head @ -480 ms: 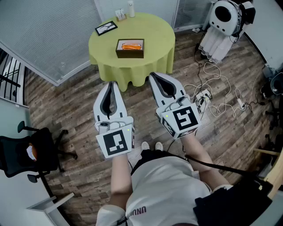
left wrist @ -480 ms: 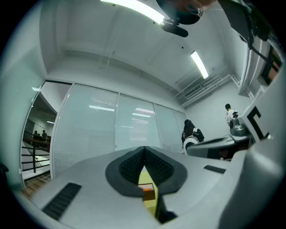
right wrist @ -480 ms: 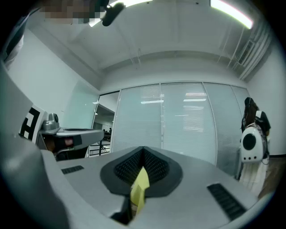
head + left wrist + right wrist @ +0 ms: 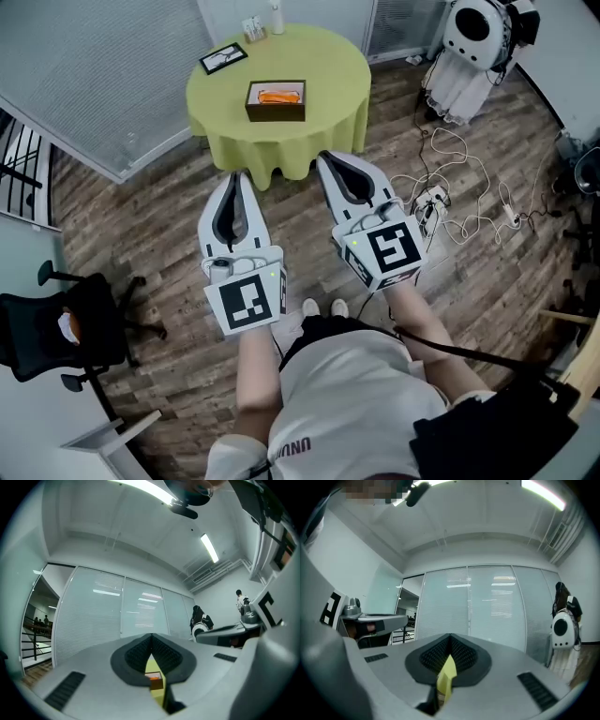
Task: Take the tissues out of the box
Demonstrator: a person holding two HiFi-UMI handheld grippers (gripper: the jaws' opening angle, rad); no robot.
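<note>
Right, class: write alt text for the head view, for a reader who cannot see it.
A person on a wooden floor holds the left gripper and right gripper, both shut and empty, pointed toward a round green-clothed table where an open brown box sits.

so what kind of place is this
Probably an office or robotics lab: frosted glass partition walls, a black office chair, and a white robot parked beside loose cables on the wood-look floor.

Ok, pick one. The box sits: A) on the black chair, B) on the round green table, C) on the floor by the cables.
B: the box stands near the middle of the table, on its green cloth.
</note>
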